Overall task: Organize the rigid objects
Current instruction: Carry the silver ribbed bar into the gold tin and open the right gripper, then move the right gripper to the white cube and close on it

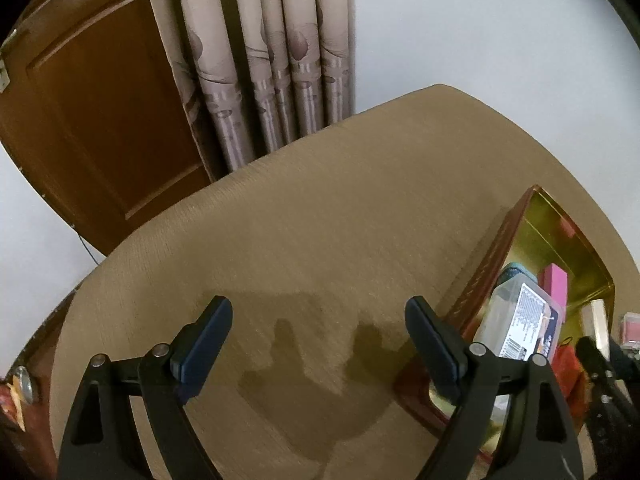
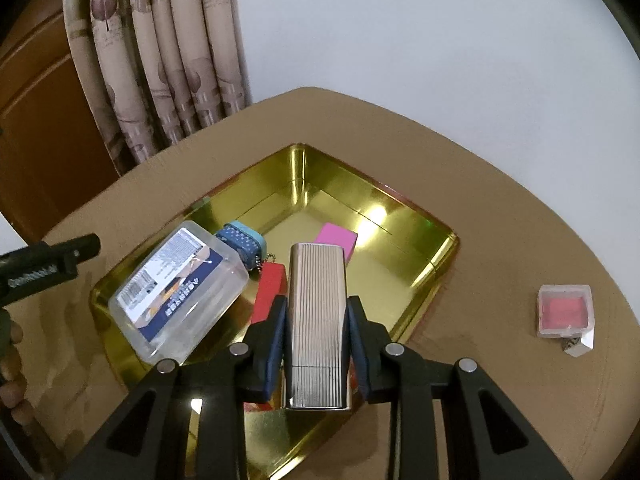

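The right gripper [image 2: 316, 320] pinches a ribbed metal case [image 2: 318, 320] above the gold tray [image 2: 420, 248] at its 6 o'clock edge, apparently to drop it in; the left gripper [image 1: 318, 332] hangs spread, empty, over the table [image 1: 320, 220].

tray [image 2: 420, 216] far half open; near half crowded

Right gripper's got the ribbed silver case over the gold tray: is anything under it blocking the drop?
Partly. The right gripper holds the ribbed silver case over the gold tray. A red block lies just left of and partly beneath it, and a pink block lies ahead. The tray floor to the right looks bare.
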Demonstrator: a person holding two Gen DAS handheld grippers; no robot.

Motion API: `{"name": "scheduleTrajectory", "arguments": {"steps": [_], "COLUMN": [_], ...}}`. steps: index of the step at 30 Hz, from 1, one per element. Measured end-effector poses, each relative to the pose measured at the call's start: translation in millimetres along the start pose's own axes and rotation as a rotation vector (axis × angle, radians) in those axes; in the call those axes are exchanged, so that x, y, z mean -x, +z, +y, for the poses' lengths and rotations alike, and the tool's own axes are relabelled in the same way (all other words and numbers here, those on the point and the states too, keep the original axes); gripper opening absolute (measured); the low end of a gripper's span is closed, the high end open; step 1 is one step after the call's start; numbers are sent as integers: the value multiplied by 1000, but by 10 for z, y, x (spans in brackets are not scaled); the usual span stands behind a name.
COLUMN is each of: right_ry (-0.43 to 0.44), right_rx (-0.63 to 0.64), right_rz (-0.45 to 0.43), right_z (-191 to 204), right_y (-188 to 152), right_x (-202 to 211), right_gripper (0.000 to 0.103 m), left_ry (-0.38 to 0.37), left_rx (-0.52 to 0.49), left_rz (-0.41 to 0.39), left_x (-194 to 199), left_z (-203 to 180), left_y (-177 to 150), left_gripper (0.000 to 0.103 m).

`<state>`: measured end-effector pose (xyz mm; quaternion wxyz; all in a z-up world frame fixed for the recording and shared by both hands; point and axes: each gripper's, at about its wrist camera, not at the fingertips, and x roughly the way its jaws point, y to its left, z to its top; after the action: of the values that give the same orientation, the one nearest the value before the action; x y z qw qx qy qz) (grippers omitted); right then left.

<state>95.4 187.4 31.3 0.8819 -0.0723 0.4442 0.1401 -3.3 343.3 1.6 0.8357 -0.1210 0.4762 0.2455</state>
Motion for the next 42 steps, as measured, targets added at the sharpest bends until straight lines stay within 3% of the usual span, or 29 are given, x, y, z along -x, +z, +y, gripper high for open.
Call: {"name": "scheduleTrajectory", "arguments": {"steps": [14, 26, 31, 35, 42], "right_ry": [-5, 2, 10, 2, -185], "right_rx": [-18, -11, -34, -84, -213], "right_rz": [67, 63, 20, -38, -8], "right_z": [28, 35, -32, -244, -1120], "right_y": [-75, -133, -123, -182, -635], "right_x": [-308, -268, -44, 223, 338], "right_gripper": [29, 30, 42, 48, 51], "left_ry": [1, -3, -4, -1, 7], "left_rx": [-27, -38, -42, -42, -57], "left_rz": [8, 13, 9, 11, 1], "left_x": [-40, -47, -36, -33, -6], "left_z": [-41, -84, -84, -77, -102], "left_y": [-11, -32, -32, -27, -35], "left_gripper": [86, 86, 86, 86, 86]}}
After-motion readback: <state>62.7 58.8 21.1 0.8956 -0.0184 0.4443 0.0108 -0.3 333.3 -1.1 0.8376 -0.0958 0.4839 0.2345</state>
